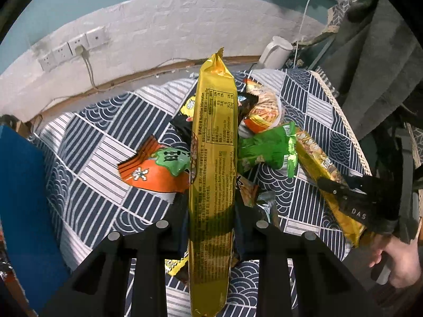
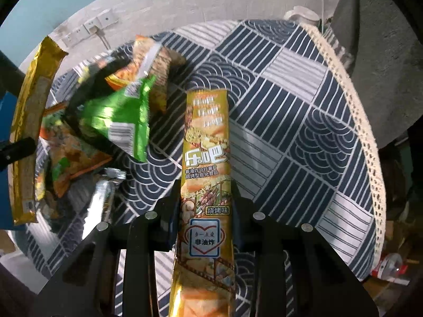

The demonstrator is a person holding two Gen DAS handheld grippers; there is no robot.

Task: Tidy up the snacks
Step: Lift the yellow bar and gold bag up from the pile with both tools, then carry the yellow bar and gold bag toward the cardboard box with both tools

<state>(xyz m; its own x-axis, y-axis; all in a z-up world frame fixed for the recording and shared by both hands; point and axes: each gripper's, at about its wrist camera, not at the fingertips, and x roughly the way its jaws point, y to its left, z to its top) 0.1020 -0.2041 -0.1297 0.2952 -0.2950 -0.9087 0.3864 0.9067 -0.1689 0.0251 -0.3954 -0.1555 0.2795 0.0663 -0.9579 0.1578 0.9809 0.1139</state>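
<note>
L gripper (image 1: 211, 211) was clenched on a long gold snack pack (image 1: 212, 158), nutrition-label side up, pack running lengthwise btwn the jaws and lifted clear of the pile. R gripper (image 2: 206, 211) was likewise clamped on a second gold stick pack (image 2: 206, 158), front side up, held over bare cloth to the right of the pile. In the left wrist view, a bare hand (image 1: 396, 261) showed at the R gripper's handle, near right.

Under and beyond the L pack lay the rest: orange-green pouch (image 1: 156, 169) to the left, green pouch (image 1: 267, 150) to the right, an orange-yellow bag (image 1: 264, 108) farther off, all on the blue-and-white patterned tablecloth (image 1: 92, 132). White kettle (image 1: 275, 52) stood at the far edge.

Step, as I read it: pulling the two matching gold packs out of the heap. Next prob. calls for laying both side by side on the open cloth at right, w/o dragging loose pouches along.
</note>
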